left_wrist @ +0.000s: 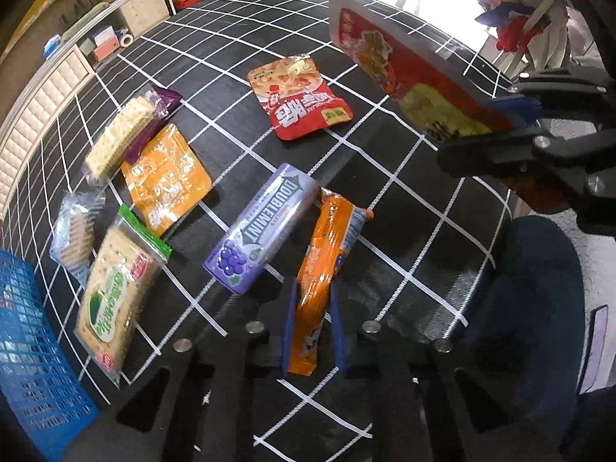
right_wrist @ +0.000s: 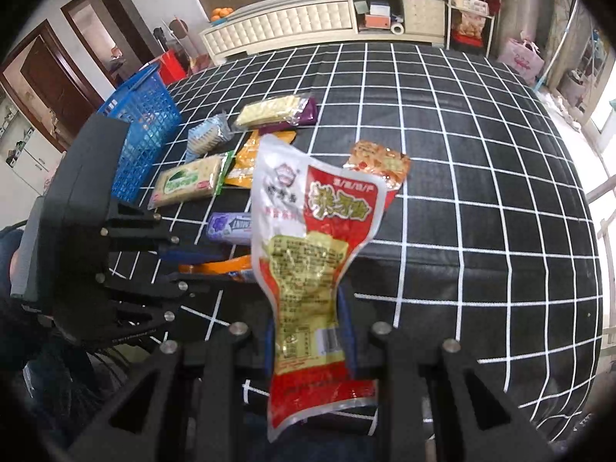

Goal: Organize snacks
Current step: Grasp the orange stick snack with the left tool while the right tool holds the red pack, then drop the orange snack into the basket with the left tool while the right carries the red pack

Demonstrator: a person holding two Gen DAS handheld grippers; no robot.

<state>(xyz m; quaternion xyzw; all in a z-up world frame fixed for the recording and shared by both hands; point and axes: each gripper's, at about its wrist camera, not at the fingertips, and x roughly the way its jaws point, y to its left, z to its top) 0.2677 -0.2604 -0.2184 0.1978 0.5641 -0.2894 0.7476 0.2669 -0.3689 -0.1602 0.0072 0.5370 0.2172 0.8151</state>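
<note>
My left gripper (left_wrist: 313,290) is shut on a long orange snack packet (left_wrist: 327,254) that lies on the black grid-patterned tablecloth (left_wrist: 385,200); its blue pads press both sides of the packet's near end. In the right wrist view, the left gripper (right_wrist: 200,261) is at the left, with the orange packet (right_wrist: 227,265) between its fingers. My right gripper (right_wrist: 308,308) is shut on the lower part of a red-and-white pouch (right_wrist: 315,231), held up above the table. The left wrist view also shows the right gripper (left_wrist: 512,115) and its pouch (left_wrist: 404,65).
A purple Doublemint tube (left_wrist: 261,227) lies beside the orange packet. Farther off lie a red pouch (left_wrist: 304,100), an orange pouch (left_wrist: 165,177), a green cracker pack (left_wrist: 115,300), a purple-wrapped cracker pack (left_wrist: 123,134) and a small clear pack (left_wrist: 75,231). A blue basket (right_wrist: 142,131) stands at the table's left edge.
</note>
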